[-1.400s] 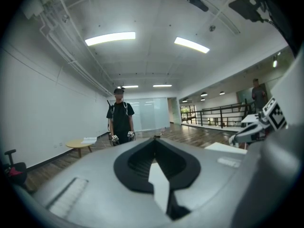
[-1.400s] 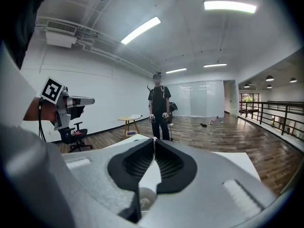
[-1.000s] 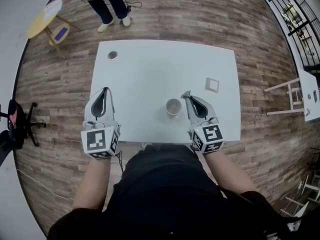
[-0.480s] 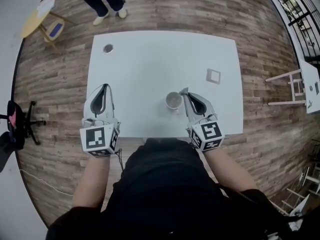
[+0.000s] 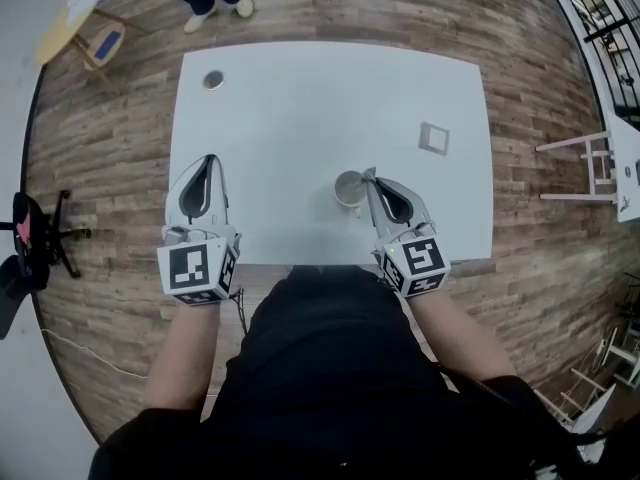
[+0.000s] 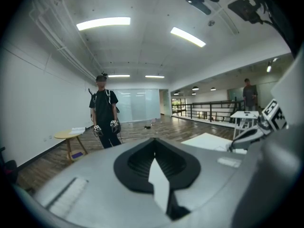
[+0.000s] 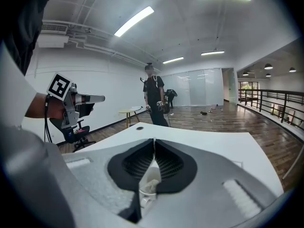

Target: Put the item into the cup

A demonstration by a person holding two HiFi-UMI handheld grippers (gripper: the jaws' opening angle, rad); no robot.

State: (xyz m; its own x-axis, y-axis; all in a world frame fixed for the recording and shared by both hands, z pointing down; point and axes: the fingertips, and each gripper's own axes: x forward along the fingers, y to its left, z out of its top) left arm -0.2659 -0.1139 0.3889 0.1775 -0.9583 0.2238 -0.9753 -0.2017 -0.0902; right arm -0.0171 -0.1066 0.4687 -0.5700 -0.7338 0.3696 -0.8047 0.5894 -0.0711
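A white cup (image 5: pixel 348 187) stands near the front of the white table (image 5: pixel 300 108). My right gripper (image 5: pixel 368 174) hangs just right of the cup with its tips over the rim, jaws shut with nothing between the tips. Through the slot under the shut jaws of the right gripper (image 7: pixel 154 140) the cup (image 7: pixel 147 186) shows below, with something pale and crumpled inside. My left gripper (image 5: pixel 210 158) is over the table's front left, jaws shut and empty. In its own view the left gripper (image 6: pixel 154 140) points at the room. A small flat grey square (image 5: pixel 433 138) lies to the cup's far right.
A small round disc (image 5: pixel 213 80) lies at the table's far left corner. A person in black (image 6: pixel 105 113) stands beyond the table, holding grippers. A yellow side table (image 5: pixel 75 18) and a black stand (image 5: pixel 30 238) are at the left, white furniture (image 5: pixel 600 168) at the right.
The head view has tilted, so the table sits higher in the frame. Both grippers stay shut and keep nearly the same places by the cup and the table's front edge.
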